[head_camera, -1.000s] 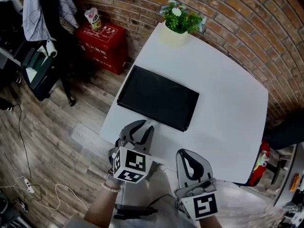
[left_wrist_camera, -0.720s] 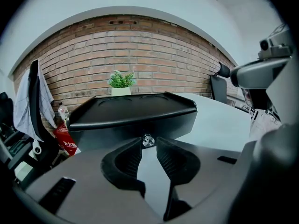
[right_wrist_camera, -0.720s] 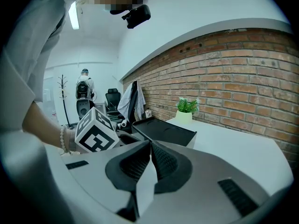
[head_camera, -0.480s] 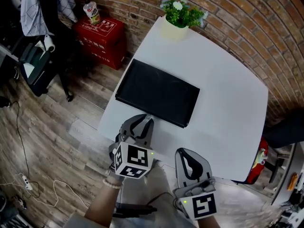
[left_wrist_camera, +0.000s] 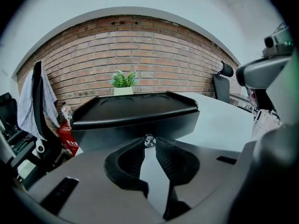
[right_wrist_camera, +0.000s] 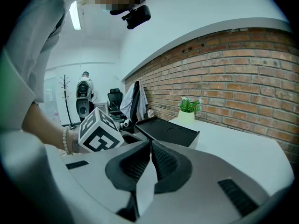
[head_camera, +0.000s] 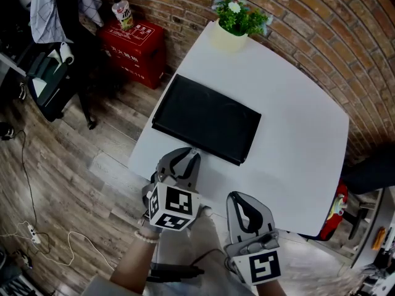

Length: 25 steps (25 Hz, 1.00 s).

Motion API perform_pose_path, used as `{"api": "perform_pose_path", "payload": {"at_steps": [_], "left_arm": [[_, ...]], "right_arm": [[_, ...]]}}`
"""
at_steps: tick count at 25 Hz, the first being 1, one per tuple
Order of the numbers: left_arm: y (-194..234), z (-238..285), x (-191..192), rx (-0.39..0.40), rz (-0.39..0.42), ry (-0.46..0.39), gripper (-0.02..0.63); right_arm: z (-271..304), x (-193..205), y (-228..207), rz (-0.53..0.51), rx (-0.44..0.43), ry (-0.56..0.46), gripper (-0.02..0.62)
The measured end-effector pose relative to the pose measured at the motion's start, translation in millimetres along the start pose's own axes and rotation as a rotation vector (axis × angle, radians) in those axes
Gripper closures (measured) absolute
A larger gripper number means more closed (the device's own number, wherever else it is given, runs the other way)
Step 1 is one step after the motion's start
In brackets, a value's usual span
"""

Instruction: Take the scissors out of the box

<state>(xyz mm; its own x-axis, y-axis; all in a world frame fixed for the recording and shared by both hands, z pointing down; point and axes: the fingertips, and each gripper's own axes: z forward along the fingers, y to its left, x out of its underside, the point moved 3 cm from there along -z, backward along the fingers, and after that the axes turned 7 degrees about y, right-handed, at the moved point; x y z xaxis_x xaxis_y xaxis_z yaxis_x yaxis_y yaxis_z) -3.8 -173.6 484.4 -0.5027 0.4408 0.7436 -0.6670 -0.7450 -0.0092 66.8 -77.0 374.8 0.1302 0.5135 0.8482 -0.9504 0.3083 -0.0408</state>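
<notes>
Table w/ plant — L claw pinching box latch.

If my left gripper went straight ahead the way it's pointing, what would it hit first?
The small silver catch on the front wall of the black box. The left gripper looks closed on it, tips either side. Directly behind the catch is that front wall, so there seems to be no free travel.

The box at mid-frame looks like matt black plastic, with a small shiny metal knob on its near wall. The table is smooth, matt white. The left gripper has grey plastic jaws with ribbed black pads. At upper right is a rough brick wall, and at left a wood-plank floor.
</notes>
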Motion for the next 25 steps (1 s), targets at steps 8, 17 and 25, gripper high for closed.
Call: {"api": "perform_pose_path", "payload": {"at_steps": [8, 17, 25], "left_arm": [[-1, -3, 3, -0.006, -0.005, 0.002, 0.52], [-4, -9, 8, -0.018, -0.012, 0.005, 0.52], [-6, -13, 12, -0.028, -0.021, 0.005, 0.52]], "right_arm": [[0, 0, 3, -0.003, -0.015, -0.001, 0.552], [-3, 2, 8, -0.012, -0.031, -0.007, 0.551], [-5, 3, 10, -0.018, -0.042, -0.006, 0.552]]}}
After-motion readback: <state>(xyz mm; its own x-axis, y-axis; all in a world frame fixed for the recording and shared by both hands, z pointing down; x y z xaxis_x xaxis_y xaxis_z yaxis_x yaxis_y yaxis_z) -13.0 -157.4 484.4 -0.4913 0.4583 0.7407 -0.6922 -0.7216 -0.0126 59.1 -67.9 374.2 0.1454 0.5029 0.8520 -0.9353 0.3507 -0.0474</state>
